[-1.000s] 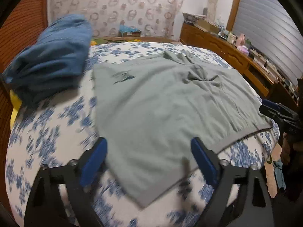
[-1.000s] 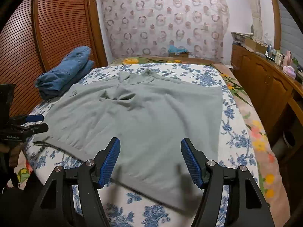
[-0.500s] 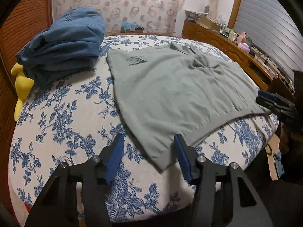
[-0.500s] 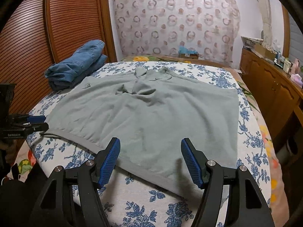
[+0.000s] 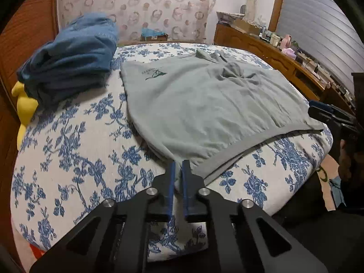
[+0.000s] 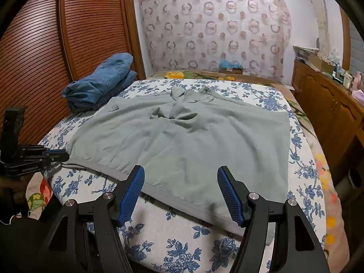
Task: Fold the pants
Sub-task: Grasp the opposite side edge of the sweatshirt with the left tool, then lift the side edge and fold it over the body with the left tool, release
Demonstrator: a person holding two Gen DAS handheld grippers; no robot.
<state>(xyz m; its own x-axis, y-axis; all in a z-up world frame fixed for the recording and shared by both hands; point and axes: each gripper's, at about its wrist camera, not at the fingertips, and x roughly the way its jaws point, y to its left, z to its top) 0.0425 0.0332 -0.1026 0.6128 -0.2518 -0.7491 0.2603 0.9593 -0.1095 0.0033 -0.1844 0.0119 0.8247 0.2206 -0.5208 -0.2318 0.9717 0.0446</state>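
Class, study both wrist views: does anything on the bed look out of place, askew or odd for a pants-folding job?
Yes. The garment spread on the bed looks like a grey-green hoodie, not pants; its hood is bunched at the far end. The left gripper pinches its hem corner. Folded blue jeans lie aside.

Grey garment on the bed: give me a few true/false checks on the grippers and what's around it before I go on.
1. The left gripper is shut on the grey garment at its near hem corner. True.
2. The right gripper is shut on the hem. False: its jaws stand wide open and grip nothing.
3. The blue jeans lie spread flat. False: they are piled beside the wooden sliding door.
4. A dark green logo shows on the garment. True.
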